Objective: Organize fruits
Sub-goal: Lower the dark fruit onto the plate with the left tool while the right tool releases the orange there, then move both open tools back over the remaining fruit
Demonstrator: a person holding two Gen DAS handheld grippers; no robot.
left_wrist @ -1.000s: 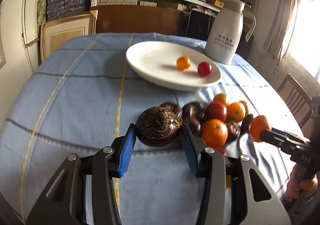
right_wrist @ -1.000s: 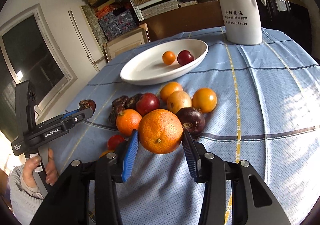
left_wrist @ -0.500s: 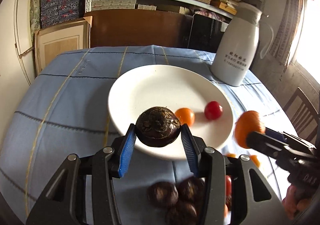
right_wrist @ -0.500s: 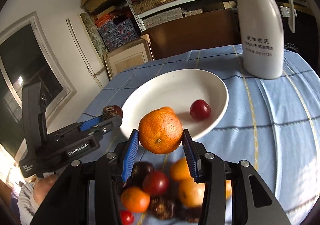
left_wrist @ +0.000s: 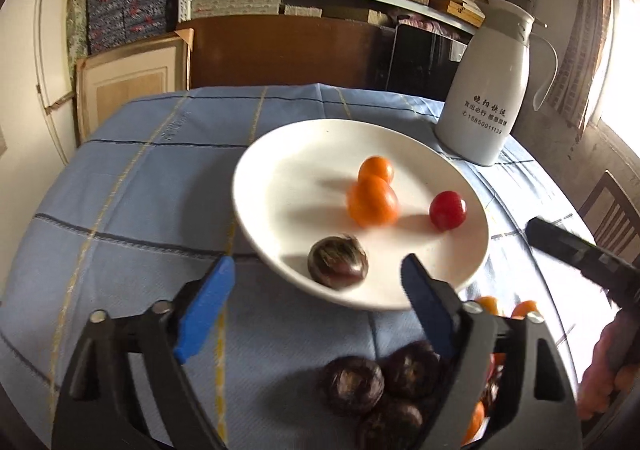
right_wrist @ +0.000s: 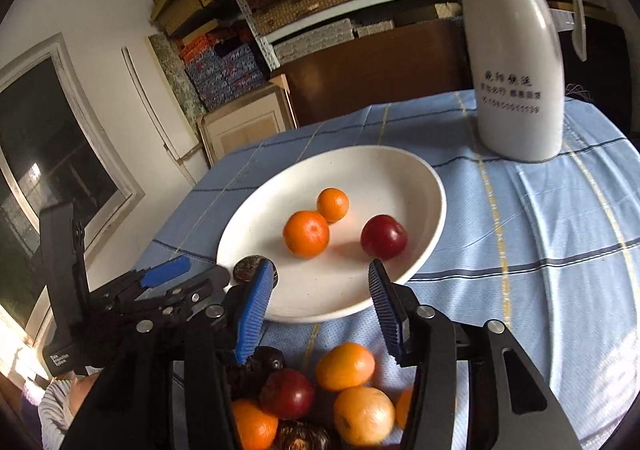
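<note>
A white plate (left_wrist: 256,153) (right_wrist: 400,169) on the blue cloth holds a small orange (left_wrist: 376,169), a red fruit (left_wrist: 448,209), a bigger orange (left_wrist: 373,201) (right_wrist: 306,234) and a dark brown fruit (left_wrist: 338,264) (right_wrist: 250,268). The last two look blurred in the left wrist view. My left gripper (left_wrist: 316,268) hangs over the plate's near rim, its jaws opening, and the dark fruit lies free just beyond them. My right gripper (right_wrist: 320,274) is also opening, with nothing between its pads and the bigger orange loose ahead of it. A pile of fruit (right_wrist: 345,366) lies below both.
A white jug (left_wrist: 488,97) (right_wrist: 516,49) stands behind the plate to the right. Dark fruits (left_wrist: 352,382) lie under the left gripper. A wooden chair (left_wrist: 612,209) is at the table's right edge. Shelves of boxes fill the back wall.
Both grippers carried their fruit from the pile to the plate, then opened. The dark fruit and the bigger orange left the jaws and now lie on the plate.
</note>
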